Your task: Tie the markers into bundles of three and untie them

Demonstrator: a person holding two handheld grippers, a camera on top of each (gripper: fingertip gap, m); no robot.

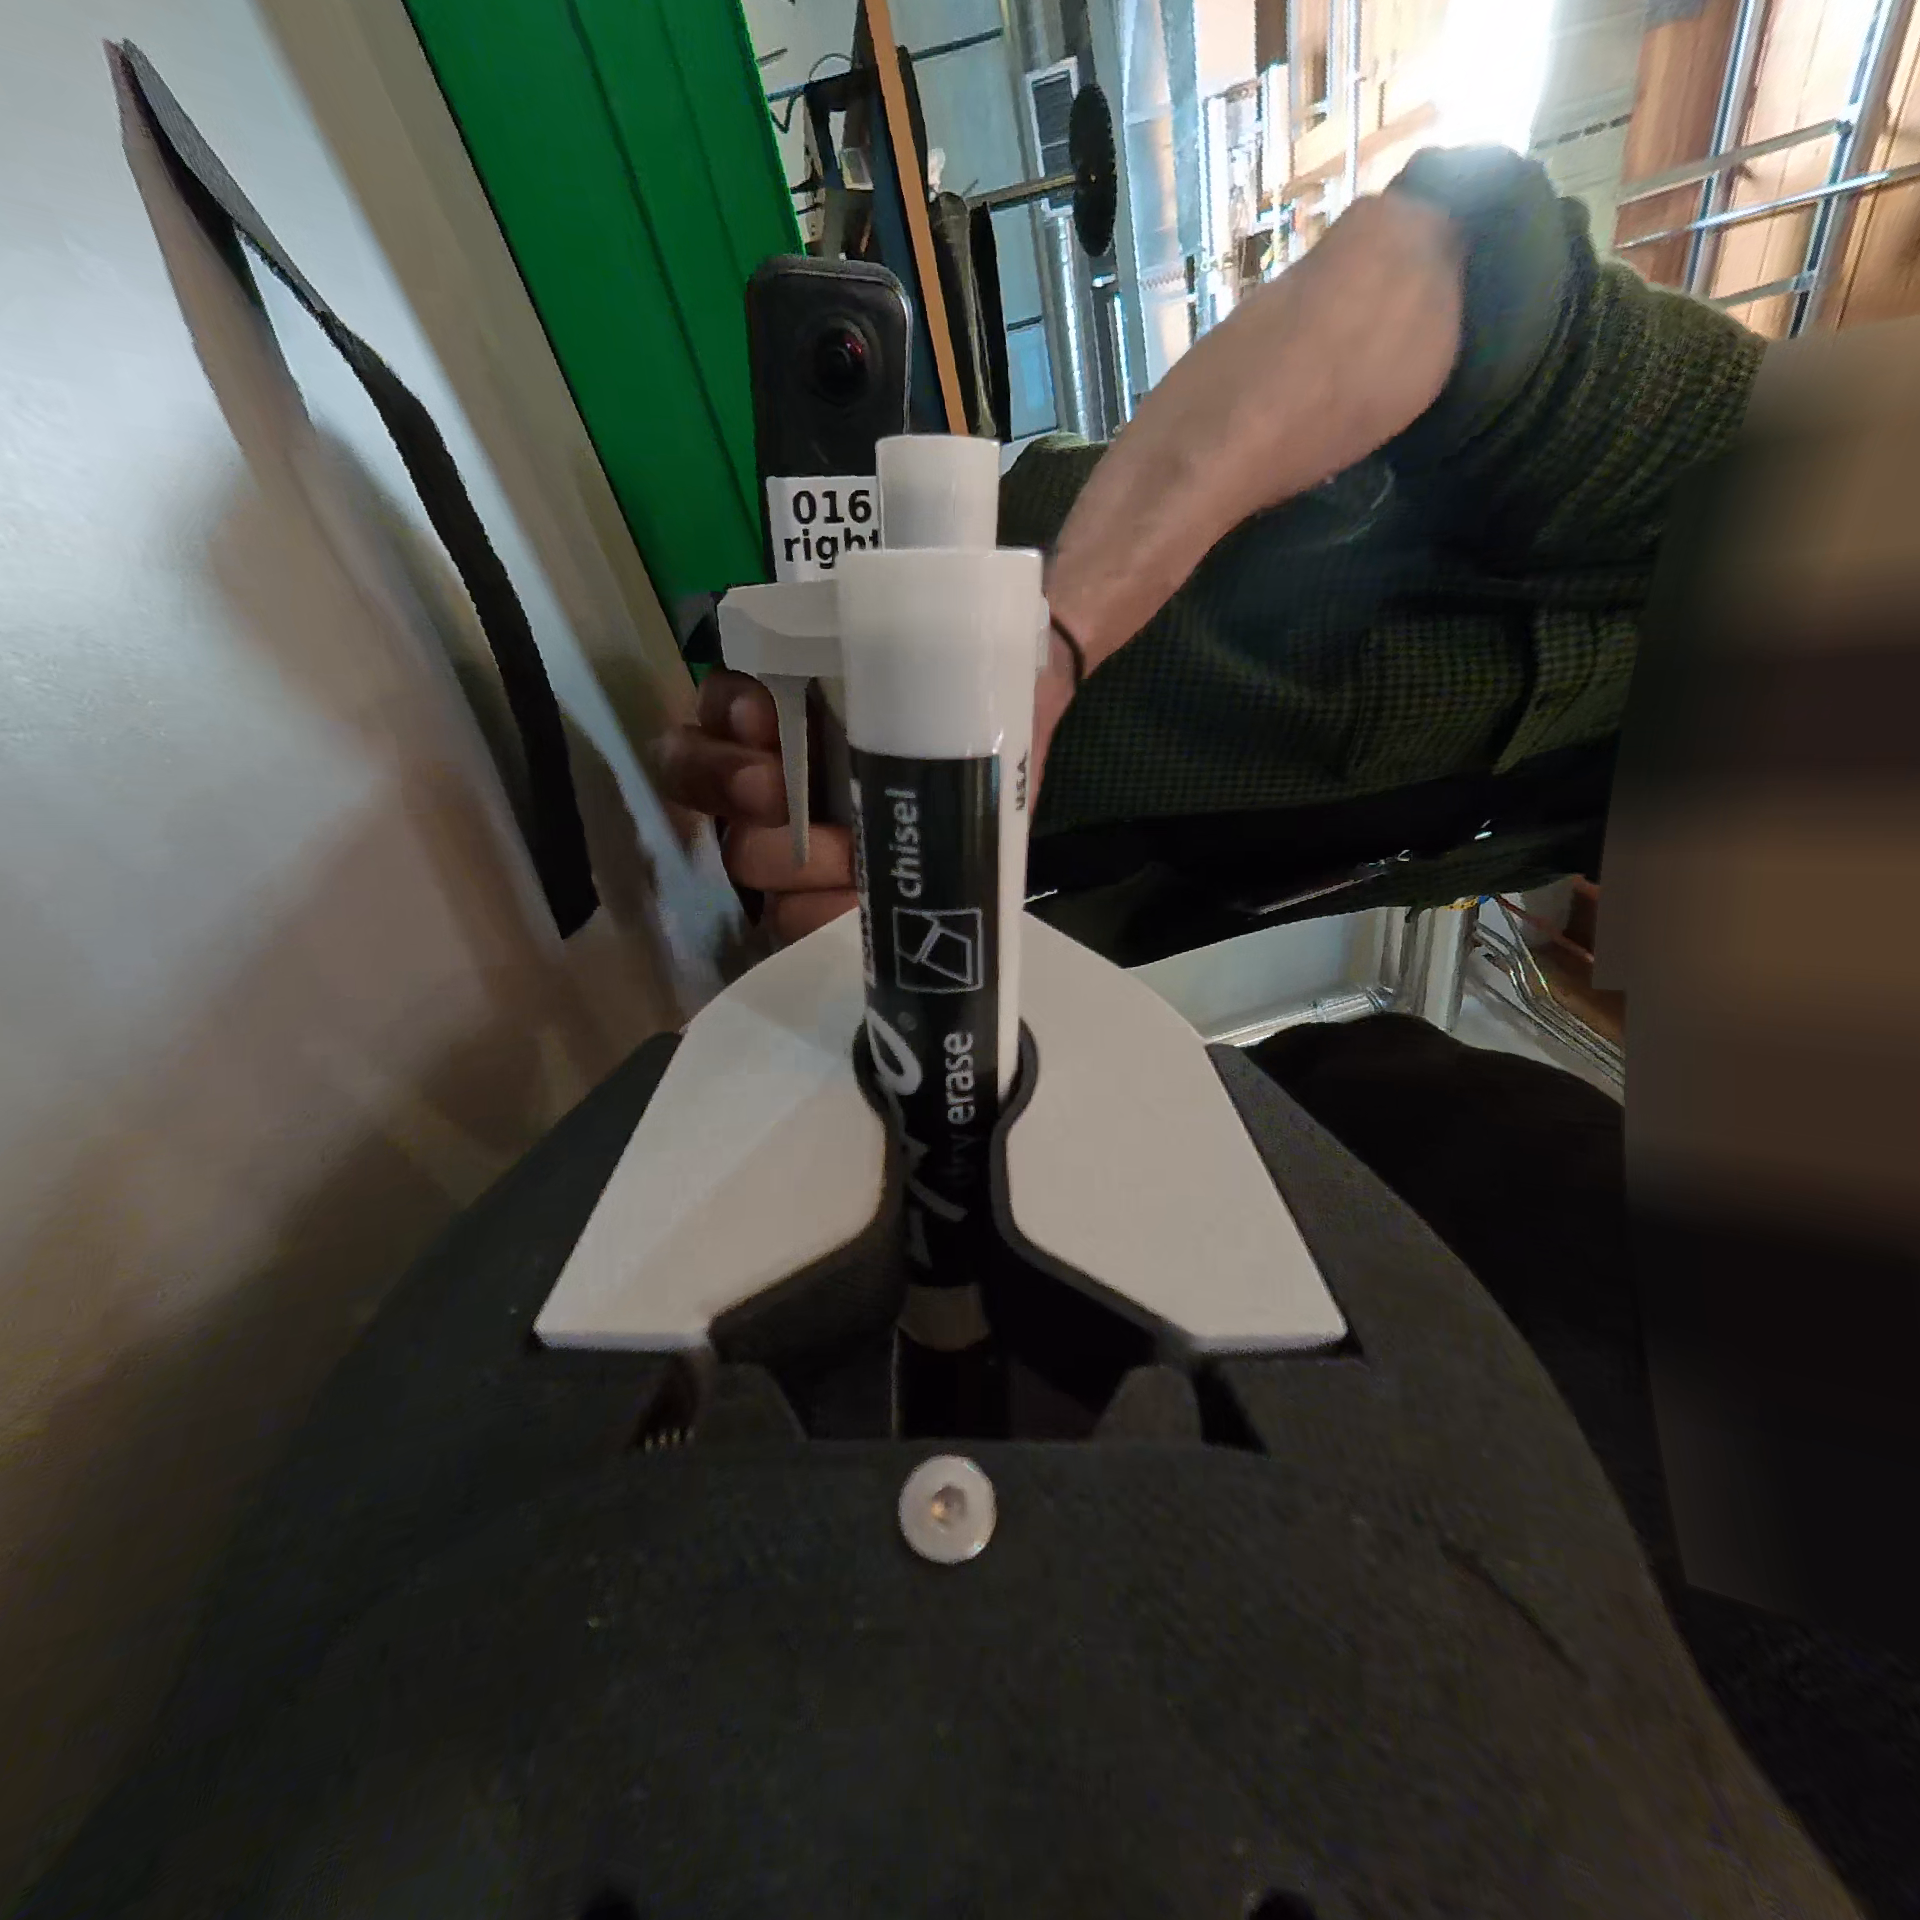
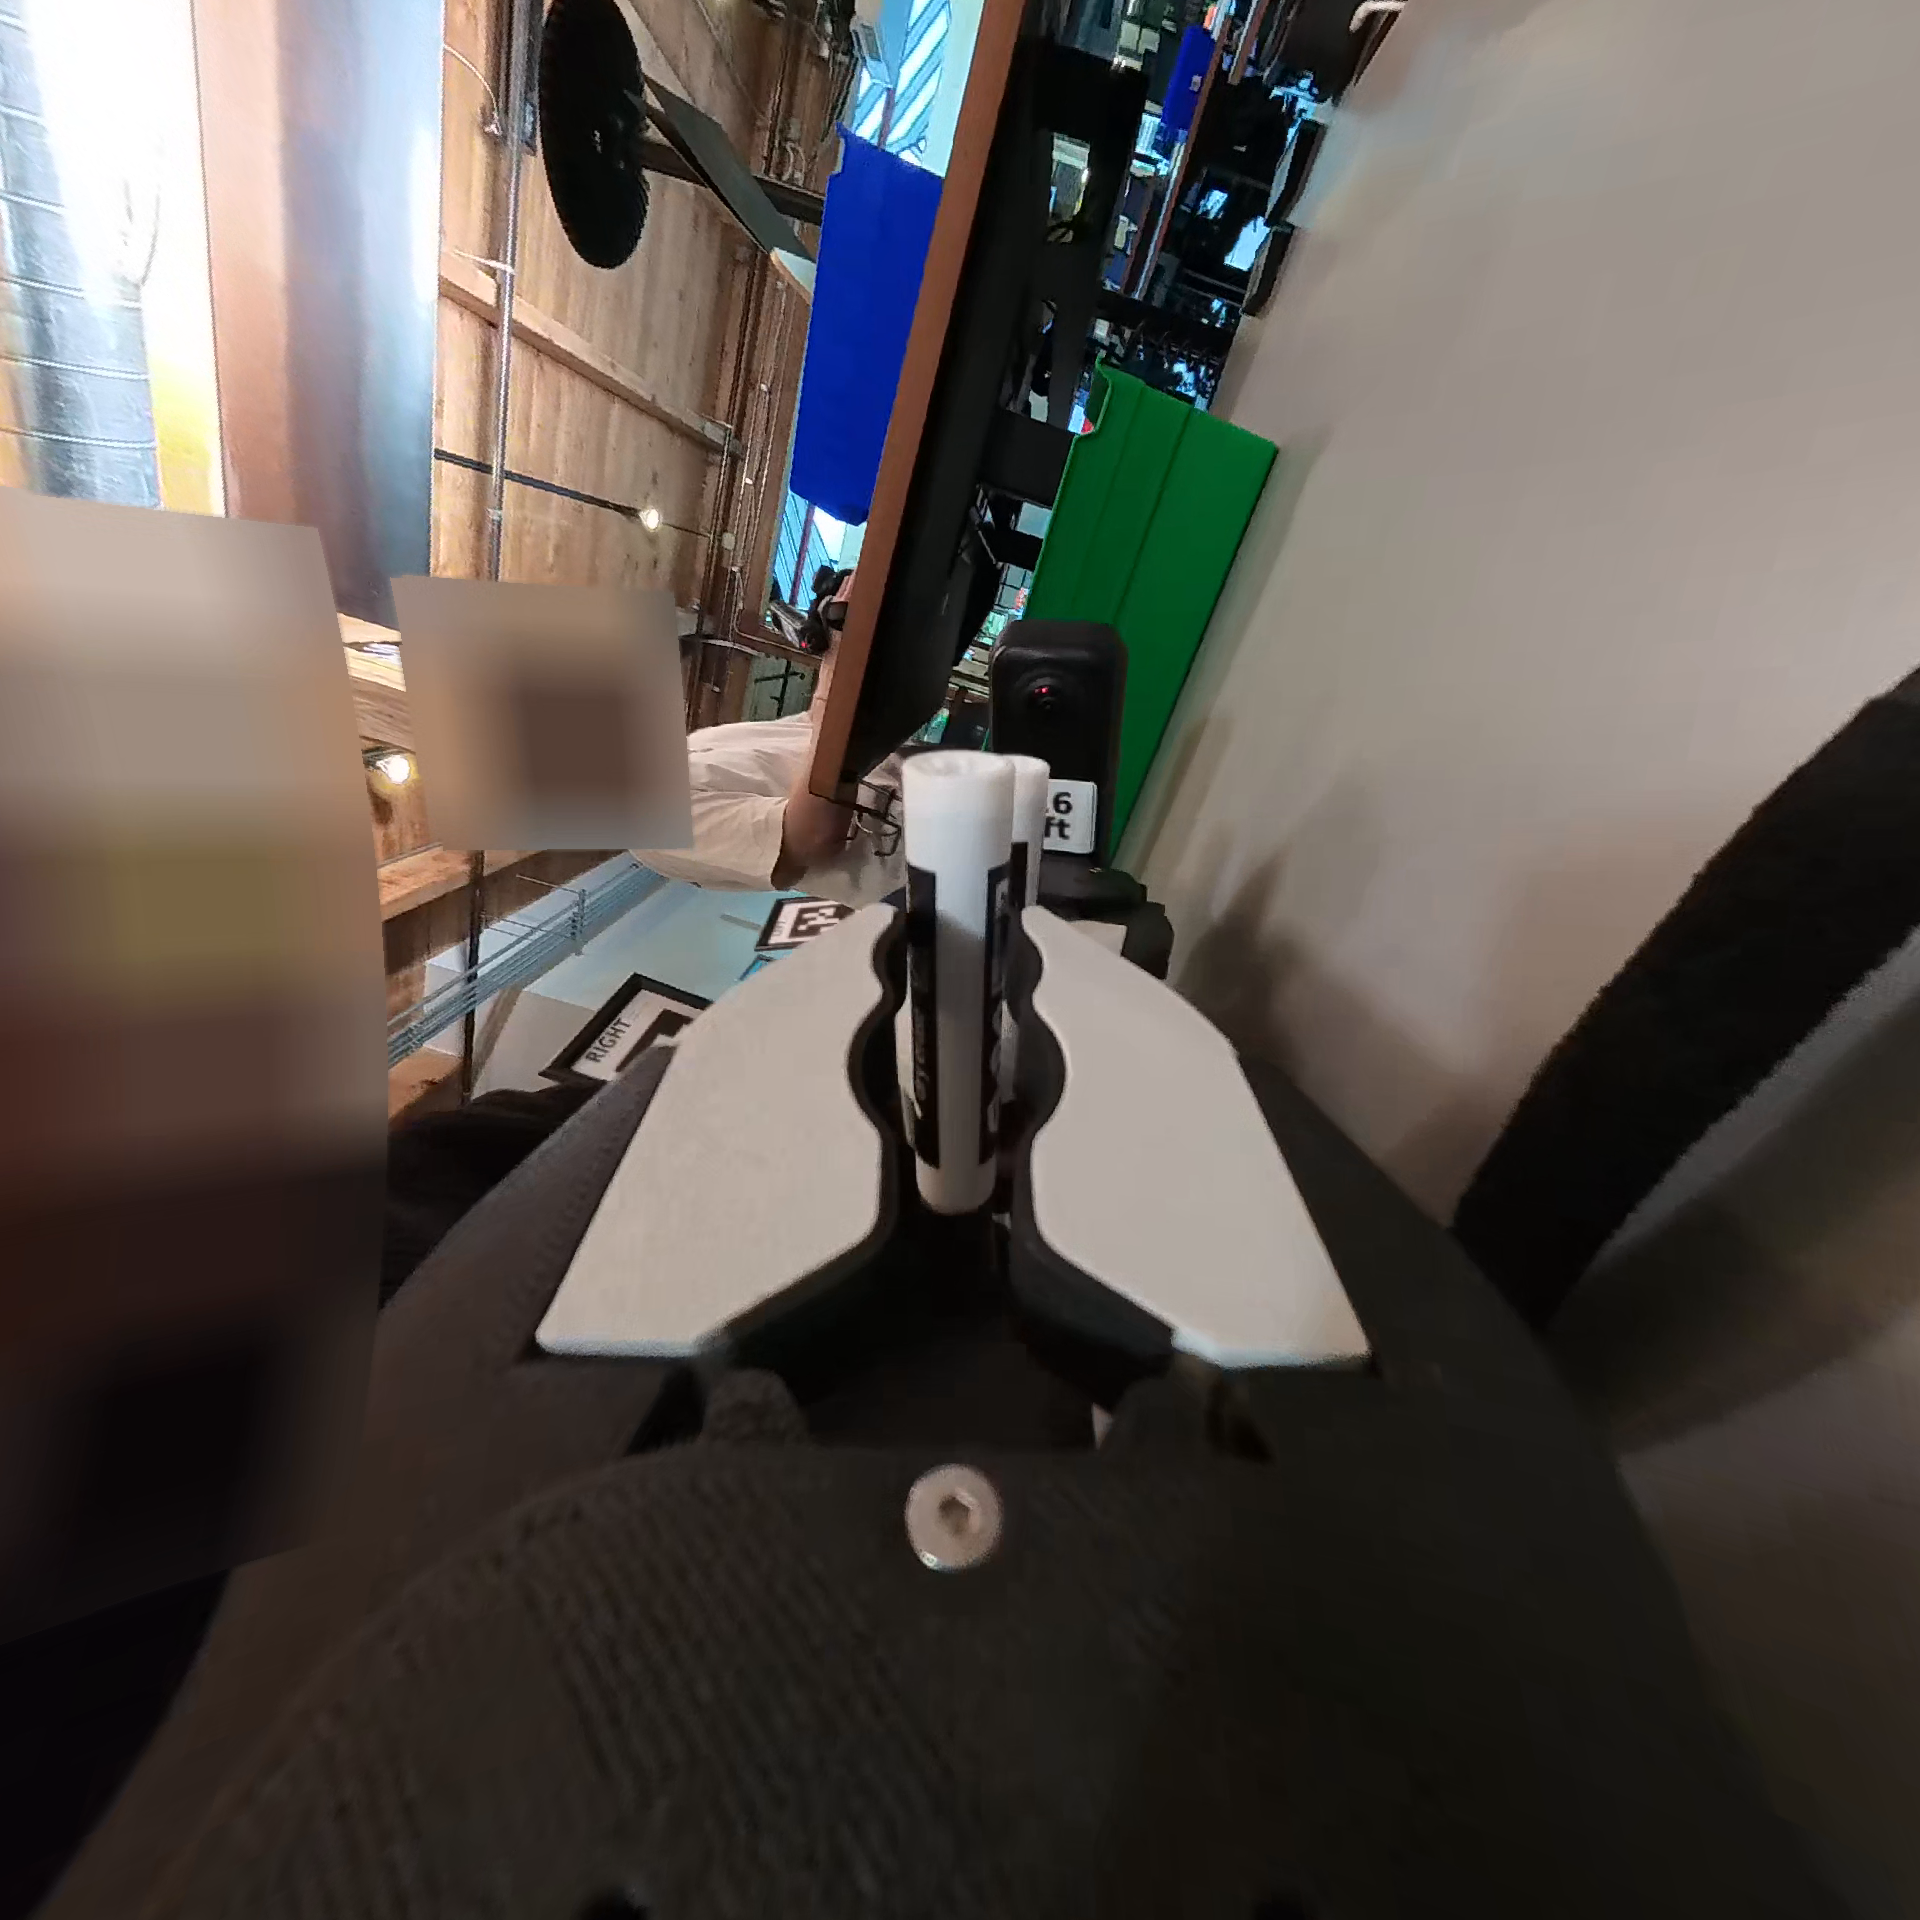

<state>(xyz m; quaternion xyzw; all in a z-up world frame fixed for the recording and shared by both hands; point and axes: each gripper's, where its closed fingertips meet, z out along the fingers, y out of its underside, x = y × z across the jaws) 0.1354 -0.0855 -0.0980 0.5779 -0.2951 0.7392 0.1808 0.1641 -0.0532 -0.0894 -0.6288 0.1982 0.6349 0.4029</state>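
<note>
My left gripper (image 1: 940, 997) is shut on a black marker with a white cap (image 1: 935, 831) that points away from me. A second marker's white end (image 1: 935, 488) shows just behind it. My right gripper (image 2: 956, 925) is shut on the markers (image 2: 951, 987) from the opposite end, and a second white end (image 2: 1029, 810) shows beside the first. The right gripper's white fingers (image 1: 774, 644) appear in the left wrist view at the markers' far end, held by a hand (image 1: 1247, 436). A black strap (image 1: 457, 582) lies on the pale table (image 1: 125, 727); it also shows in the right wrist view (image 2: 1683, 987).
A green board (image 1: 623, 260) stands at the table's far edge and also shows in the right wrist view (image 2: 1153, 582). The person's green sleeve (image 1: 1455, 623) is close on the right. Another person in white (image 2: 748, 810) sits farther off behind a wood-edged panel (image 2: 914, 416). Spacing between my two grippers at the tips: around 4 cm.
</note>
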